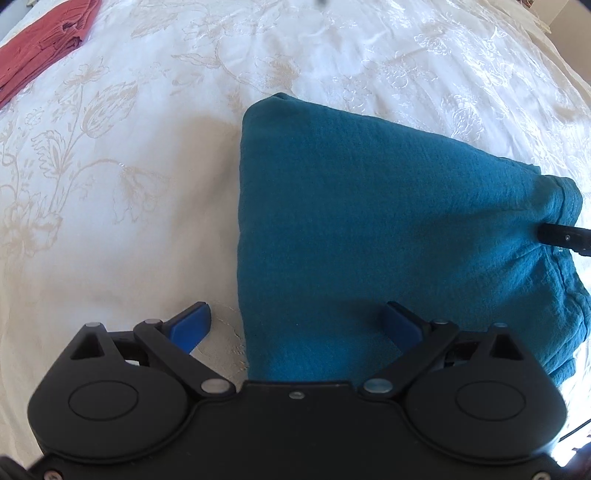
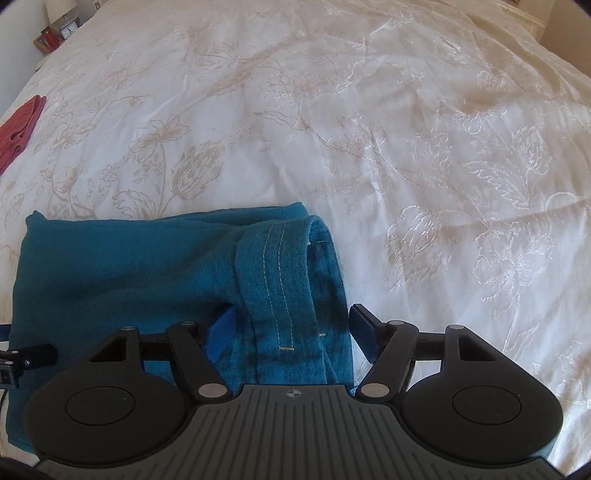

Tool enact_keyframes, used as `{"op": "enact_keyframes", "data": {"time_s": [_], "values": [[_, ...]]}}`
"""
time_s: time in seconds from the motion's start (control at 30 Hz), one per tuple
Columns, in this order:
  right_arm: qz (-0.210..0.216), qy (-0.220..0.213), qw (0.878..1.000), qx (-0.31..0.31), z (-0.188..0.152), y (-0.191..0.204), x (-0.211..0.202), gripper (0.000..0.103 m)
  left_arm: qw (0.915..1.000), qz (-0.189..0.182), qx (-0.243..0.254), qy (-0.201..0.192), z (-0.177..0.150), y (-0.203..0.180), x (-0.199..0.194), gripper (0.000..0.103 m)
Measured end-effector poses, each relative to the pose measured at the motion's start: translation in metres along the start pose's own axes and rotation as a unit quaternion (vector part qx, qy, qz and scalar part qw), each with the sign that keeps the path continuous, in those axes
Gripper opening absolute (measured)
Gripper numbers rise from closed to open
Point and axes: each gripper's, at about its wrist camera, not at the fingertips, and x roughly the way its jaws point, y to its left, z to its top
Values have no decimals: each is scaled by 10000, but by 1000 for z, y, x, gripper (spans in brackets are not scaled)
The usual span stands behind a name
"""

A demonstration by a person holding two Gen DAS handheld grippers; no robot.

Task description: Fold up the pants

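Note:
The teal pants (image 1: 369,206) lie folded into a thick bundle on the white bedspread (image 1: 110,221). My left gripper (image 1: 295,325) is open, its blue pads straddling the bundle's near left edge. In the right wrist view the pants (image 2: 129,273) show a stitched hem band (image 2: 277,280) on the right end. My right gripper (image 2: 295,328) is open, its pads on either side of that hem end. The right gripper's finger shows at the left wrist view's right edge (image 1: 565,236), against the cloth.
A folded red garment (image 1: 44,40) lies at the bed's far left, also seen in the right wrist view (image 2: 18,129). A nightstand with small items (image 2: 55,33) stands beyond the bed's far left corner. The embroidered bedspread (image 2: 406,129) stretches ahead and to the right.

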Motion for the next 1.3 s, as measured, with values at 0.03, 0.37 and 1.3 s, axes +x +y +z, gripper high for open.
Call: {"op": "enact_keyframes", "data": {"time_s": [0.03,0.37,1.3], "values": [[26,43,10000,39,1,-1,1,66,10000,24,14,-48,1,-1,-1,99],[299,175,9994,92,-4,-13,-5,68,9999,-72,-73,-30,13,5,11,100],[2573,1323,9525,951,-12,-29,47,85,9983,-357,-33,-459,18,-9,54,103]]}}
